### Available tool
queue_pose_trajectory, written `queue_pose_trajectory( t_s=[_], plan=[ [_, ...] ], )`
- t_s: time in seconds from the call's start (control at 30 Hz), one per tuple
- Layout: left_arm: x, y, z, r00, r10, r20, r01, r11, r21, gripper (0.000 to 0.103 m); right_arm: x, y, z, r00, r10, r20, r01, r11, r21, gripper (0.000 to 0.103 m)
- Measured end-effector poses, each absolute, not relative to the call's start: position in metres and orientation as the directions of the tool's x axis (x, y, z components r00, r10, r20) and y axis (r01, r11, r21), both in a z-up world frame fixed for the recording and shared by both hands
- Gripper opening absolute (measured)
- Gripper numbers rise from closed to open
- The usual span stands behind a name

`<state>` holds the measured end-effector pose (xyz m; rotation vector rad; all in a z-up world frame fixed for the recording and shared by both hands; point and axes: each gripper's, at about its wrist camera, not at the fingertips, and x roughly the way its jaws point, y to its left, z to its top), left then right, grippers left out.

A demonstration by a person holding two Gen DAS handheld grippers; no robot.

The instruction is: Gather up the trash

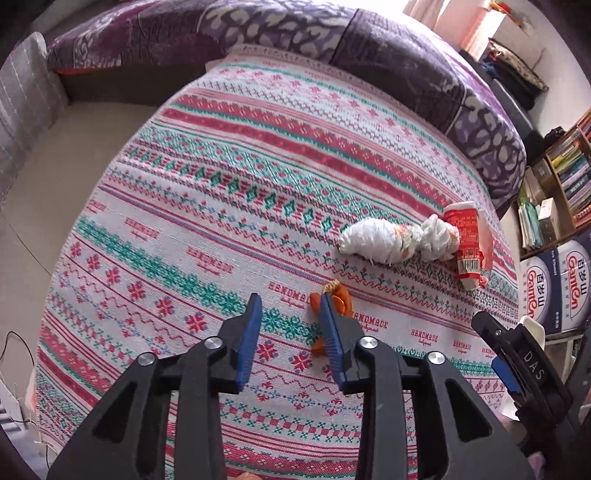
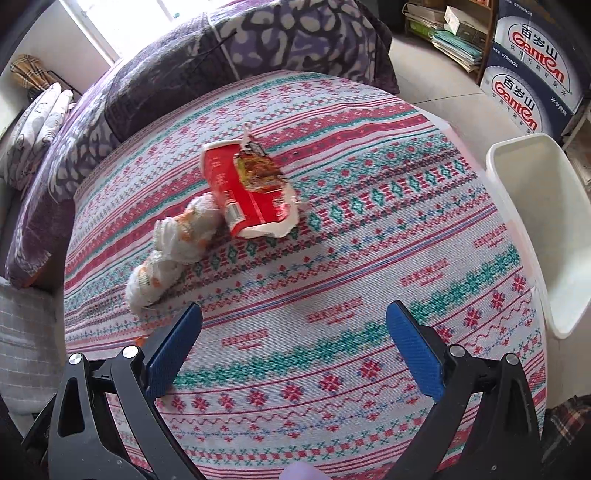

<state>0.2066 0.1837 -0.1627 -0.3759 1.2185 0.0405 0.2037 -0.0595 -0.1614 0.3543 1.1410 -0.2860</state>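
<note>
Orange peel pieces point(image 1: 338, 297) lie on the patterned tablecloth point(image 1: 221, 206), just behind the right finger of my left gripper point(image 1: 290, 297). Its blue pads stand apart with only cloth between them. Further right lie two crumpled white tissues point(image 1: 373, 240) with orange stains and a torn red snack packet point(image 1: 467, 243). In the right wrist view the tissues point(image 2: 177, 236) and the red packet point(image 2: 251, 192) lie ahead and to the left of my right gripper point(image 2: 295, 306), which is wide open over bare cloth.
A white plastic bin point(image 2: 532, 229) stands off the table's right edge. A purple-covered sofa point(image 2: 258, 33) runs along the far side. Ganten water boxes point(image 2: 535, 74) and a bookshelf point(image 1: 569, 170) stand on the floor to the right.
</note>
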Motion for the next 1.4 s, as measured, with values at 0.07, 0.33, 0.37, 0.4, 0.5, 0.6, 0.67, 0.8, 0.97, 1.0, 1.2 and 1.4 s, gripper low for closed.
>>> queue_pose_trajectory(
  t_s=[0.07,0.33,0.37,0.4,0.5,0.6,0.67,0.8,0.97,1.0,1.2,1.4],
  plan=[
    [0.208,0.176,-0.172,0.336,-0.187,-0.923,-0.225,0.936,-0.272,0.038,0.203,-0.068,-0.165,0.386,-0.067,-0.920,0.408,0.907,0.106,0.096],
    [0.211,0.153,-0.183,0.334,-0.175,-0.926,-0.178,0.953,-0.244,0.040,0.200,-0.086,-0.167,0.379,-0.072,-0.922,0.443,0.889,0.113,0.096],
    [0.211,0.152,-0.184,0.331,-0.180,-0.926,-0.174,0.953,-0.247,0.041,0.201,-0.086,-0.167,0.381,-0.071,-0.922,0.444,0.889,0.115,0.096],
    [0.212,0.151,-0.186,0.328,-0.184,-0.927,-0.171,0.953,-0.249,0.041,0.202,-0.085,-0.167,0.382,-0.070,-0.922,0.444,0.888,0.117,0.096],
    [0.212,0.147,-0.191,0.325,-0.166,-0.931,-0.164,0.960,-0.228,0.041,0.204,-0.080,-0.167,0.380,-0.061,-0.923,0.441,0.889,0.123,0.096],
    [0.212,0.146,-0.197,0.314,-0.134,-0.940,-0.166,0.967,-0.194,0.035,0.207,-0.072,-0.167,0.376,-0.052,-0.925,0.431,0.894,0.125,0.096],
    [0.210,0.150,-0.197,0.314,-0.109,-0.943,-0.186,0.967,-0.174,0.021,0.208,-0.064,-0.167,0.375,-0.048,-0.926,0.422,0.898,0.125,0.096],
    [0.208,0.178,-0.191,0.322,-0.112,-0.940,-0.277,0.938,-0.207,0.018,0.212,-0.046,-0.168,0.367,-0.036,-0.929,0.407,0.905,0.125,0.096],
    [0.200,0.220,-0.169,0.366,-0.082,-0.927,-0.386,0.893,-0.231,0.017,0.224,-0.018,-0.169,0.366,-0.028,-0.930,0.403,0.906,0.131,0.096],
    [0.197,0.226,-0.162,0.382,-0.076,-0.921,-0.403,0.883,-0.240,0.017,0.227,-0.012,-0.169,0.367,-0.027,-0.930,0.408,0.903,0.135,0.096],
    [0.179,0.259,-0.118,0.488,-0.108,-0.866,-0.452,0.818,-0.357,0.017,0.255,0.021,-0.177,0.375,-0.012,-0.927,0.490,0.852,0.187,0.096],
    [0.169,0.271,-0.081,0.560,-0.059,-0.826,-0.425,0.836,-0.347,0.017,0.279,0.047,-0.190,0.362,-0.070,-0.930,0.541,0.828,0.148,0.096]
  ],
)
